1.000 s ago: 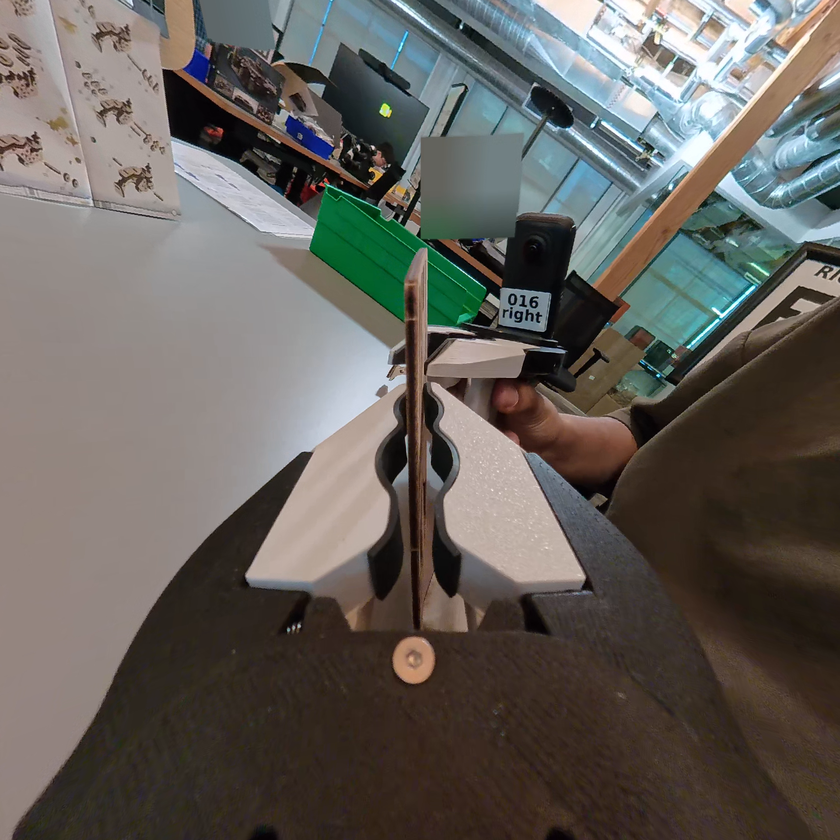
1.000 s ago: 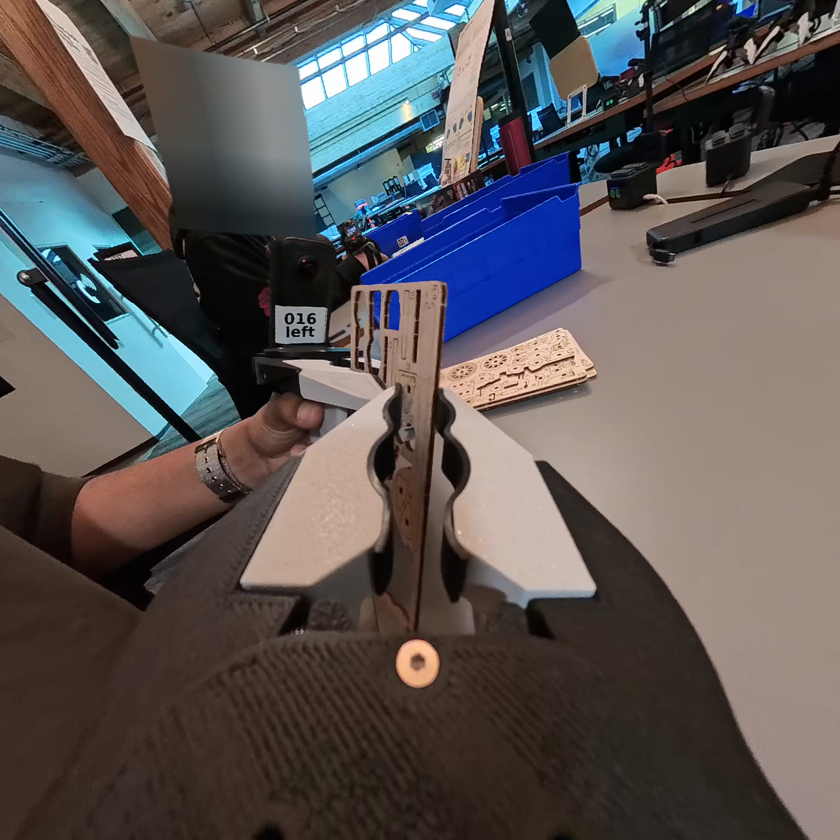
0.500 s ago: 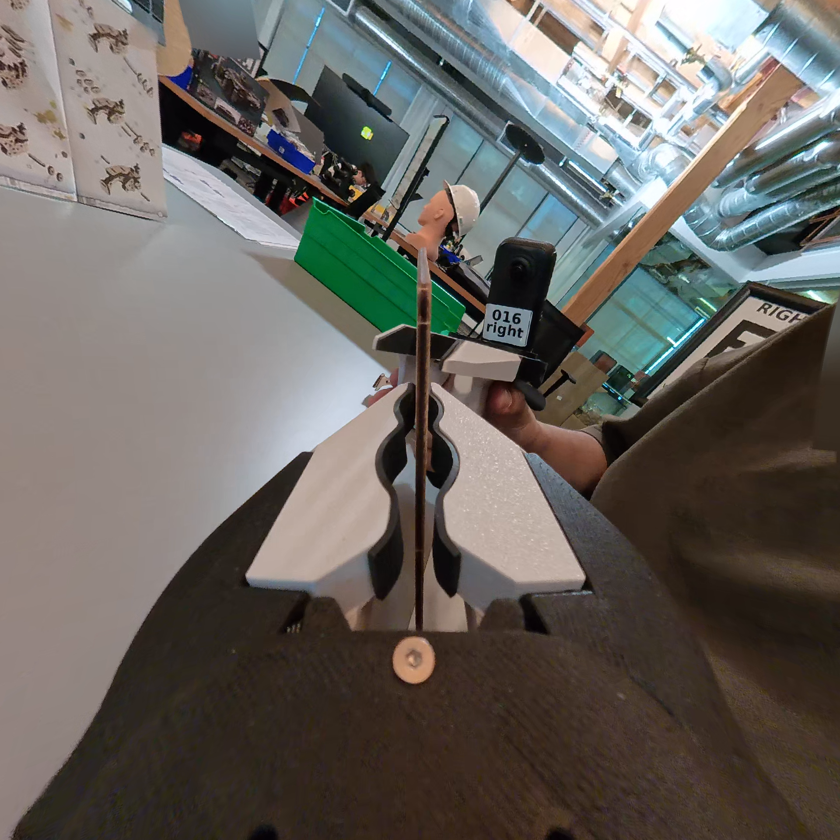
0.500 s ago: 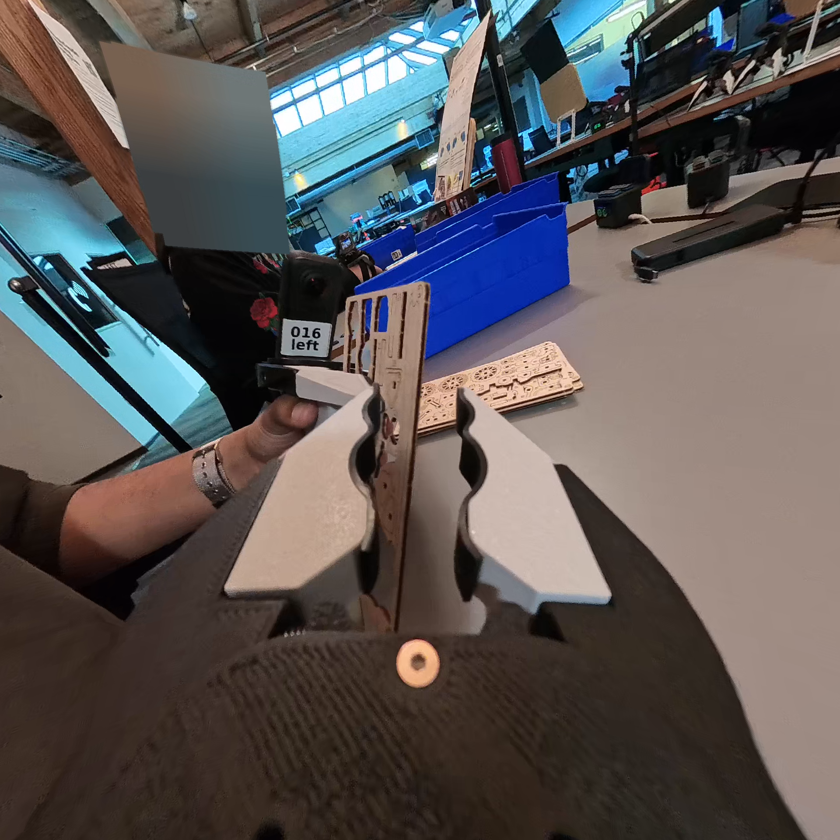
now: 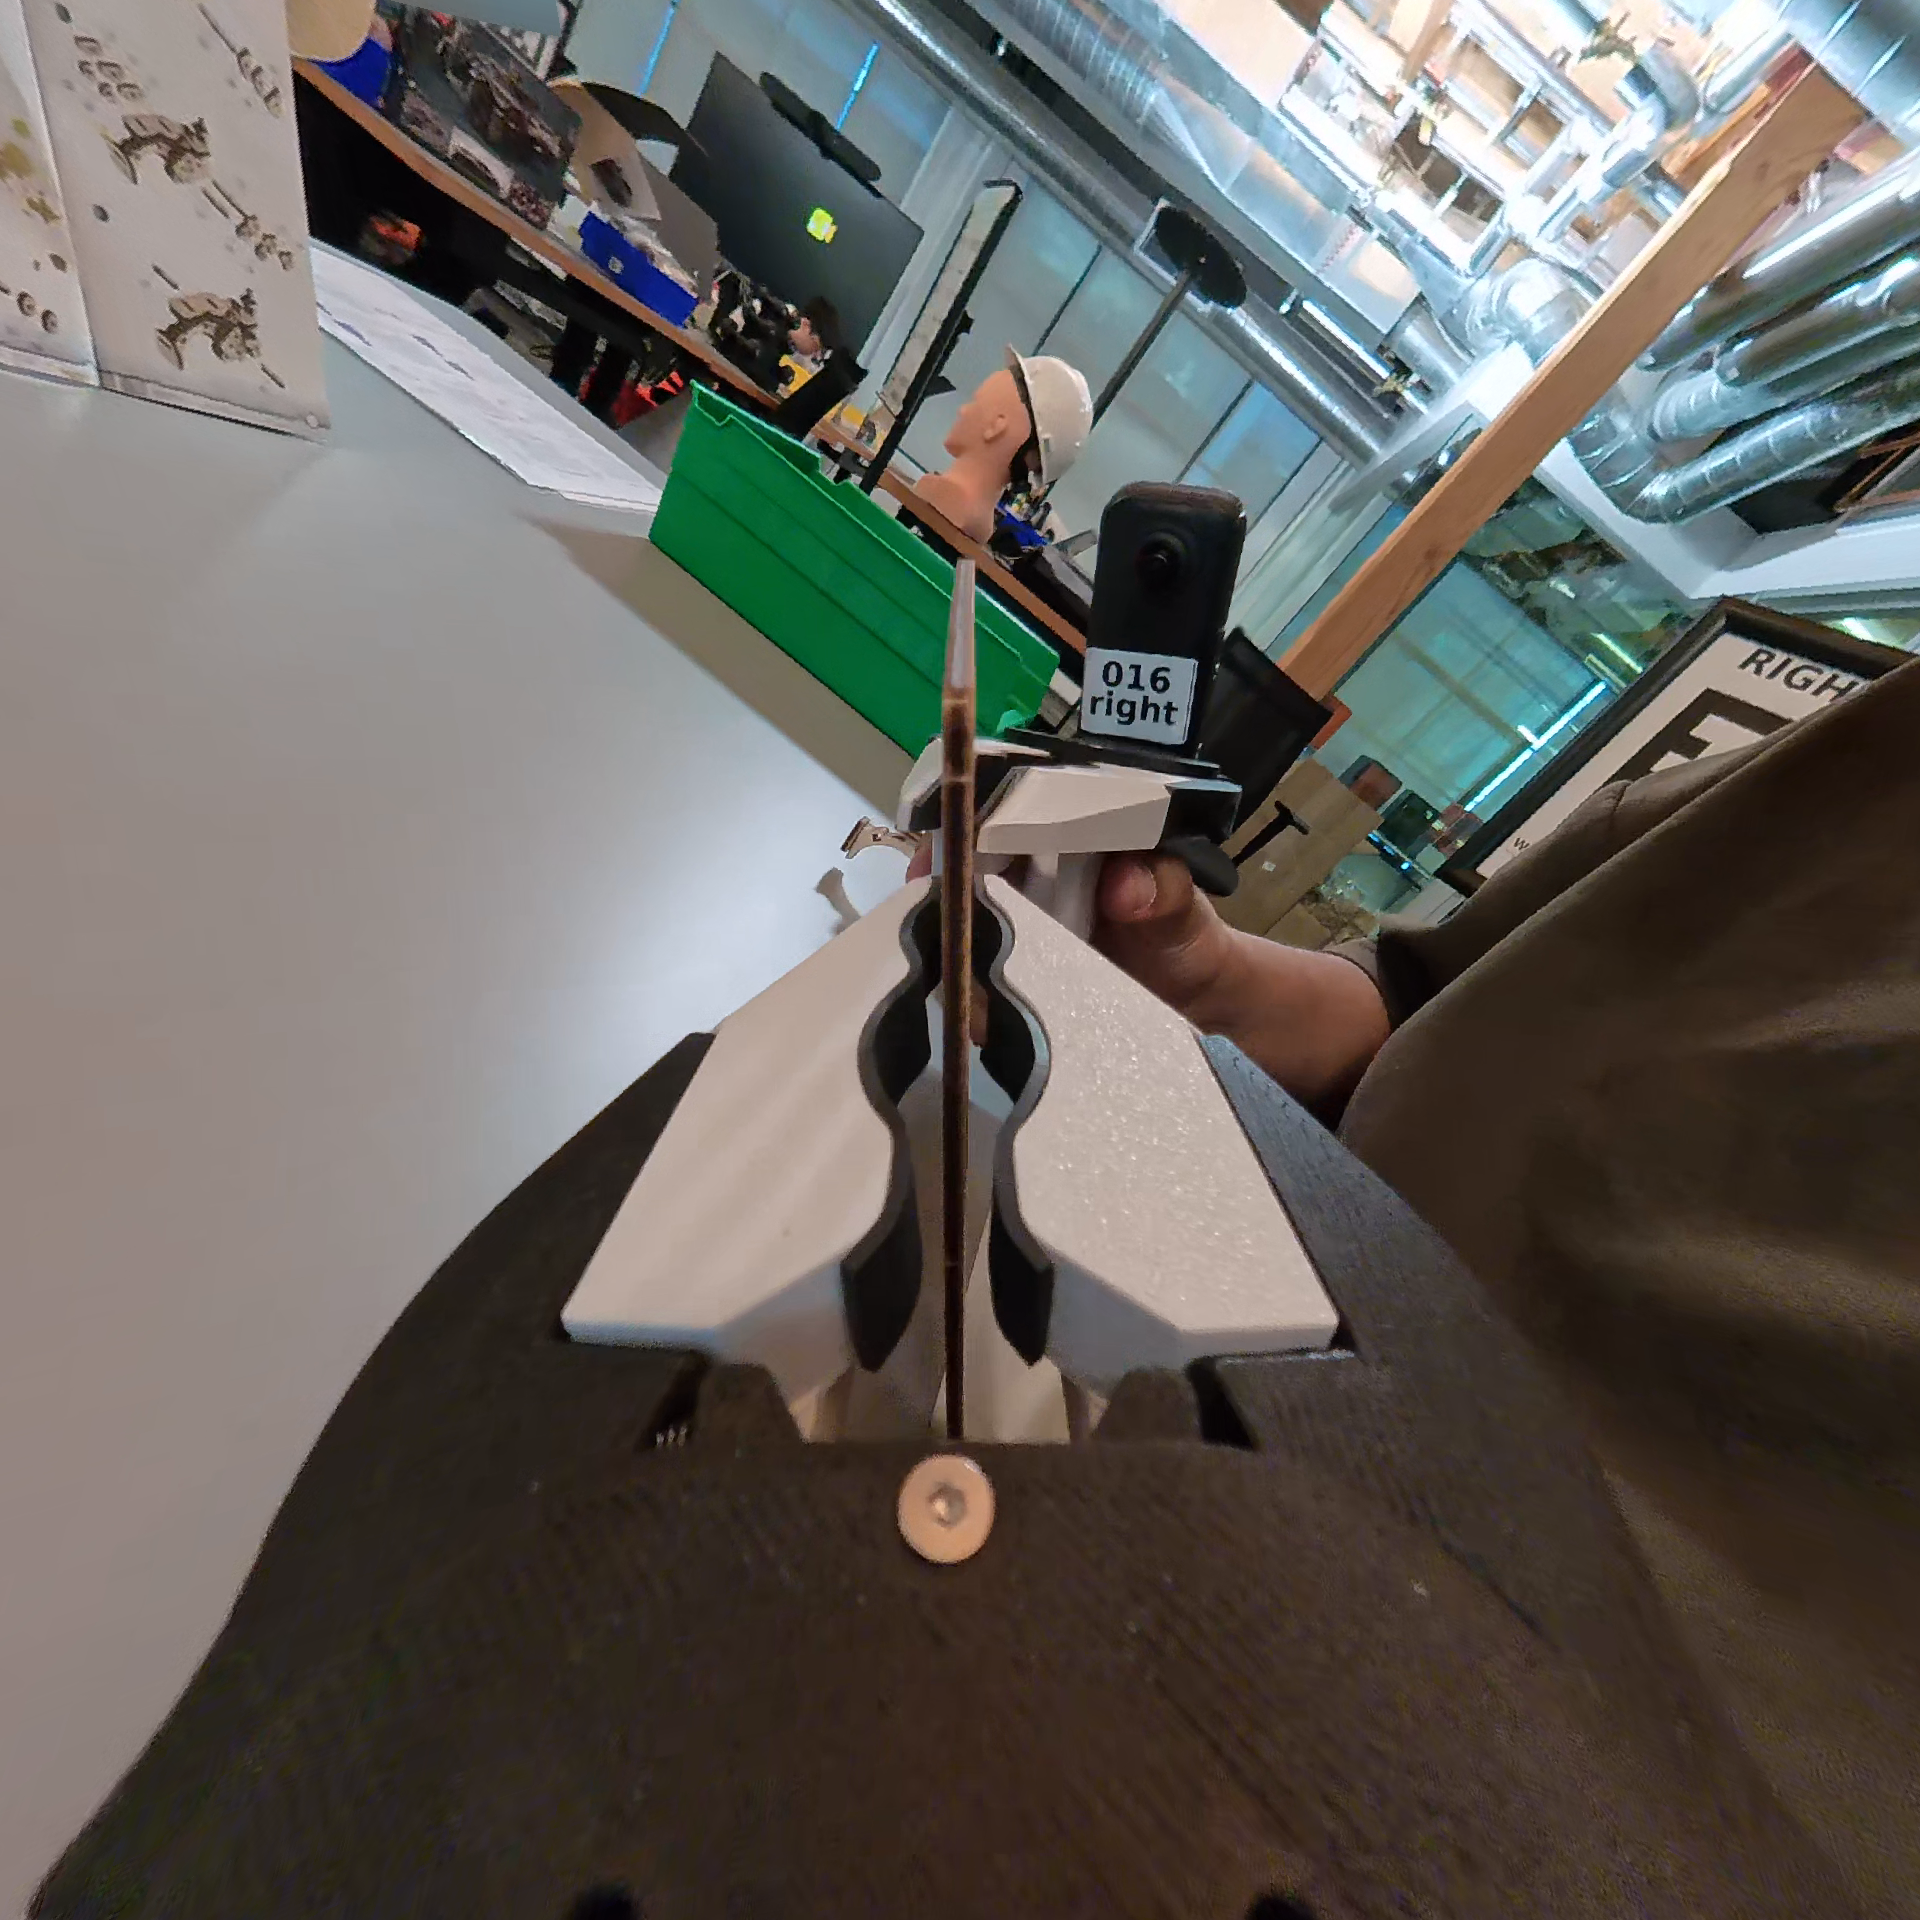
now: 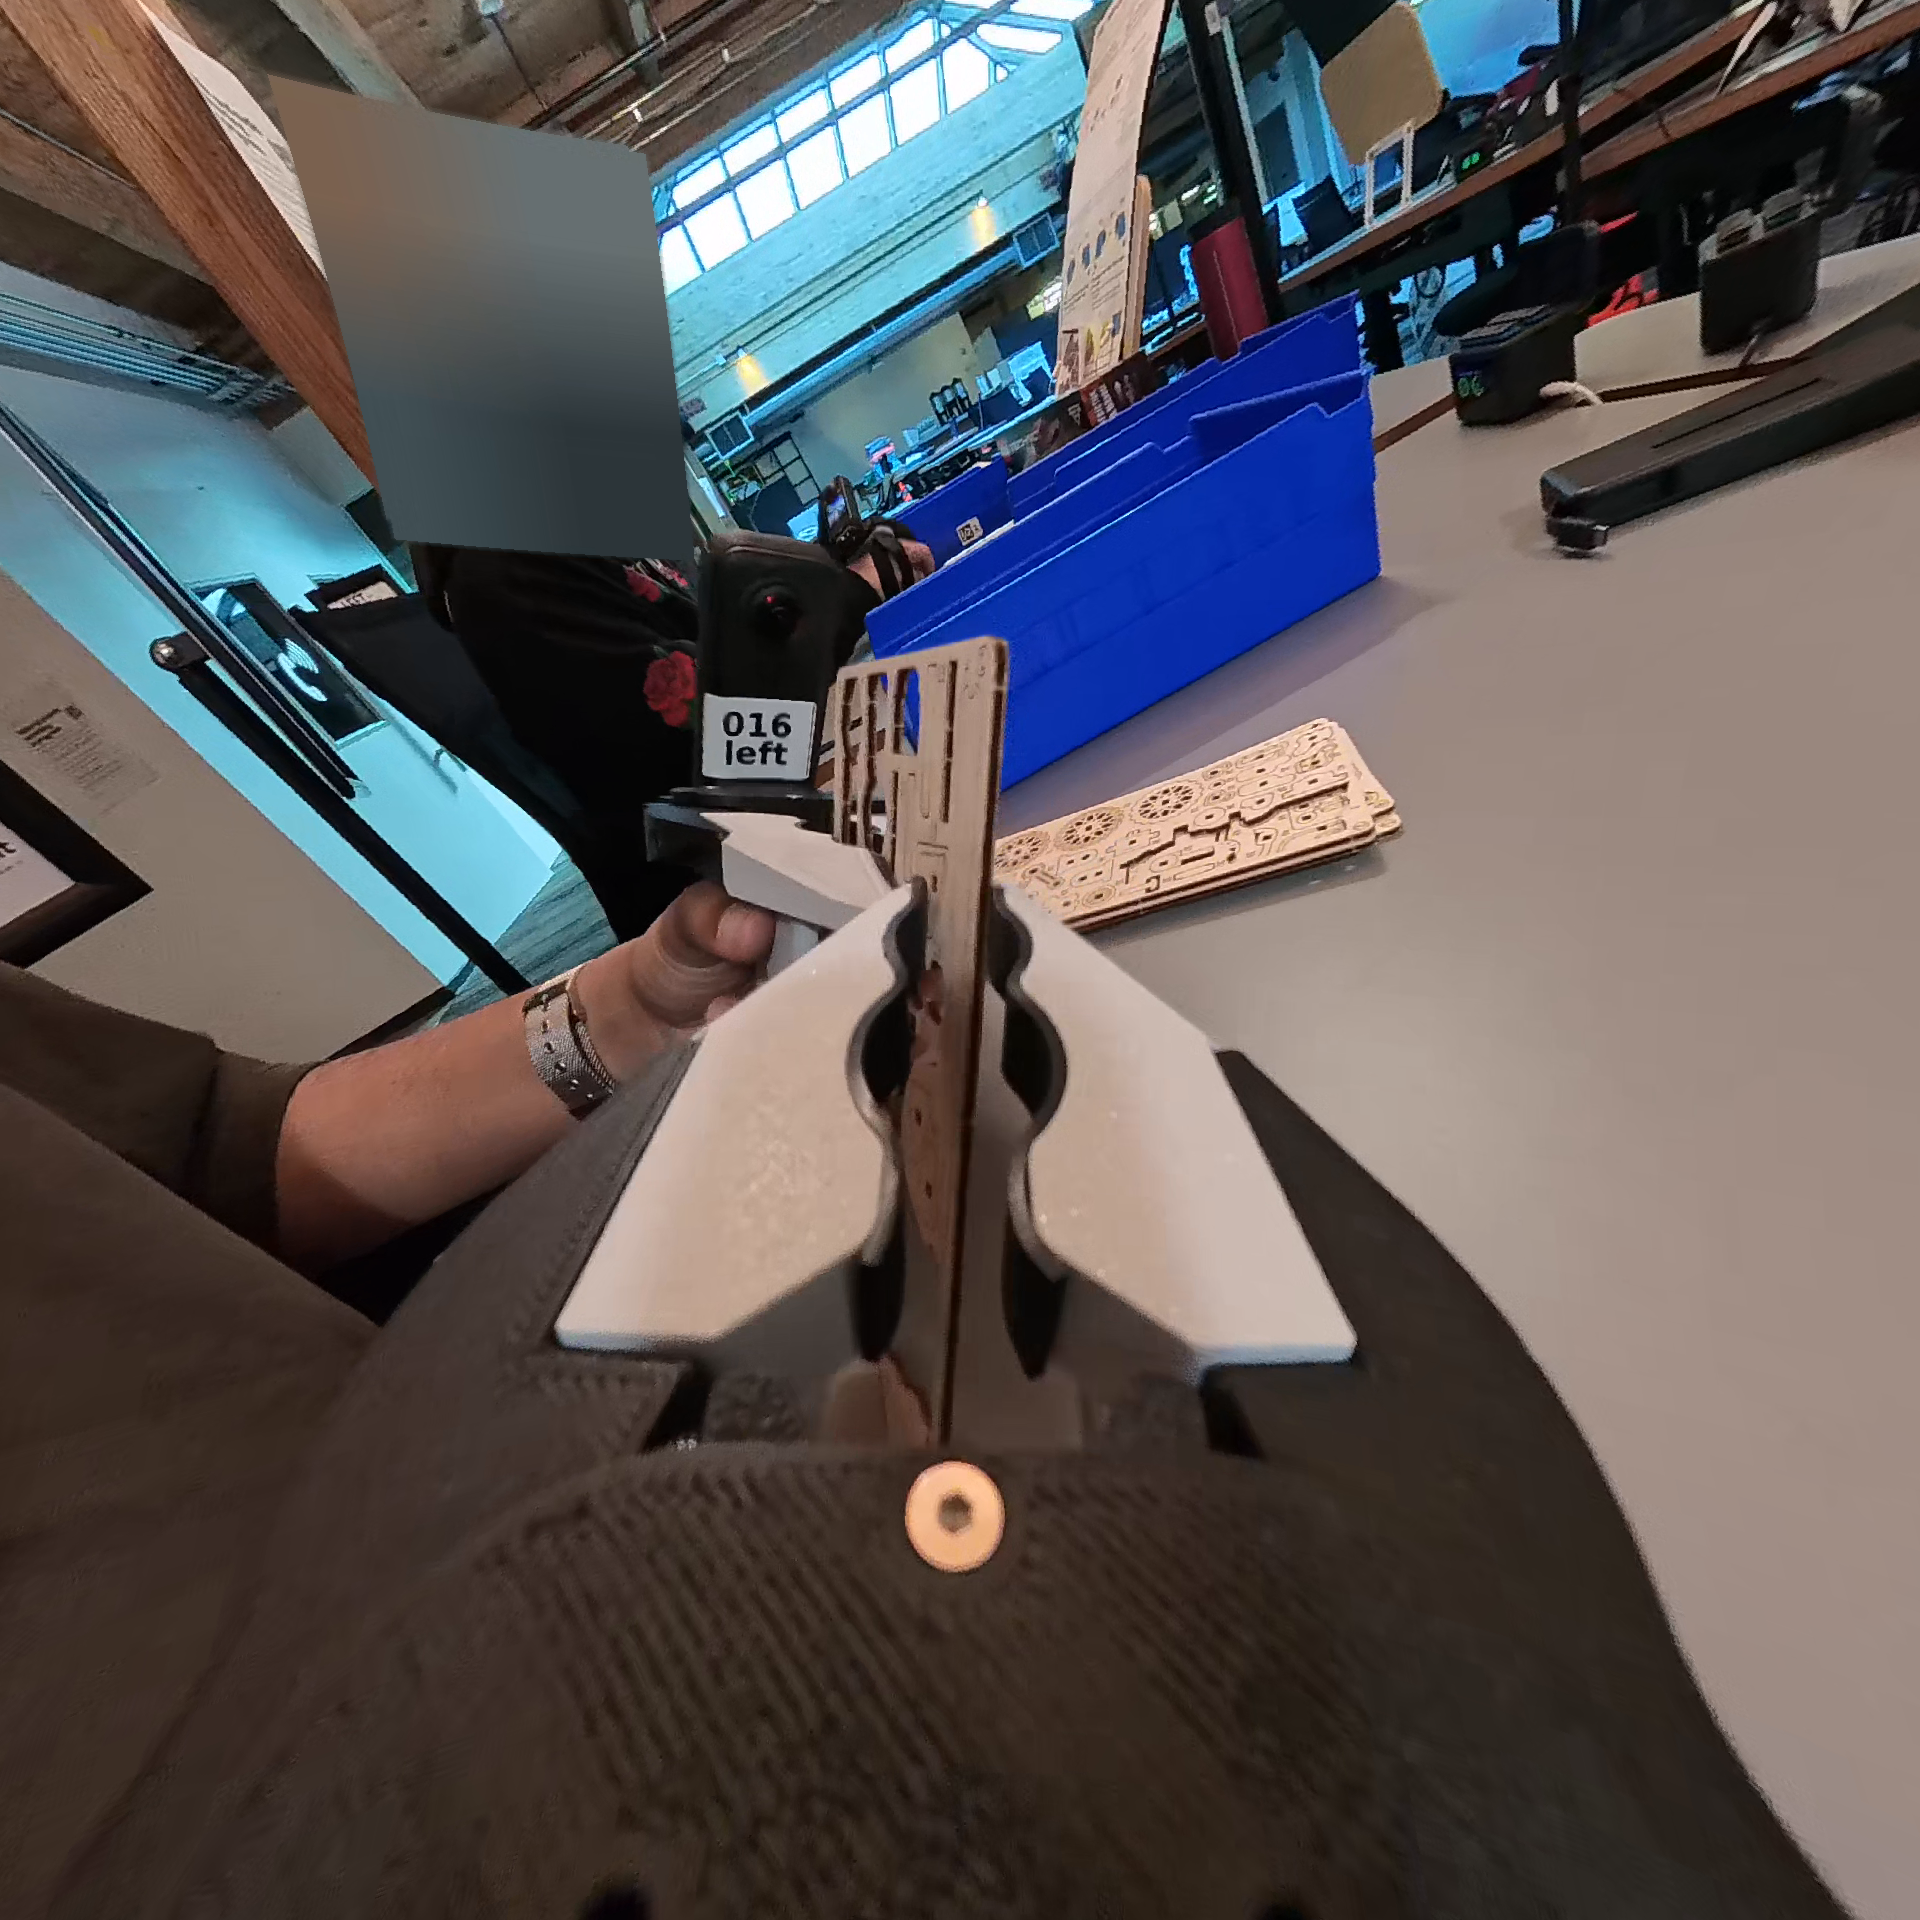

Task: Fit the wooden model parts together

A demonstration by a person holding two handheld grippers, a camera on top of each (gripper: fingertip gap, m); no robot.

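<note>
In my left wrist view, the left gripper (image 5: pixel 958 914) is clamped on a thin wooden sheet (image 5: pixel 957 831), which I see edge-on, standing upright between the two white fingers (image 5: pixel 790 1132) and sticking out past their tips. Just beyond the tips, slightly to the right, I see the right gripper (image 5: pixel 935 805) held in a hand (image 5: pixel 1174 935), a black camera (image 5: pixel 1158 613) mounted on top of it; the sheet's edge crosses in front of its tips, so from here I cannot tell how its jaws stand. Farther ahead on the grey table (image 5: pixel 312 779) sits a green bin (image 5: pixel 831 592), and off to the far left stand white instruction sheets (image 5: pixel 156 187). A brown sleeve (image 5: pixel 1662 1039) fills the right side. In my right wrist view, the right gripper (image 6: pixel 956 914) is closed on the same wooden sheet (image 6: pixel 935 769), which stands upright between its fingers (image 6: pixel 1132 1143) and shows its cut-out slots above the tips. Just past the tips to the left, the left gripper (image 6: pixel 883 873) reaches the sheet from the far side, held by a hand (image 6: pixel 686 956) with a metal watch band (image 6: pixel 566 1039) on the wrist. To the right of my fingertips a stack of pale wooden part sheets (image 6: pixel 1195 831) lies flat on the table (image 6: pixel 1558 935), and beyond it sits a blue bin (image 6: pixel 1143 561).
</note>
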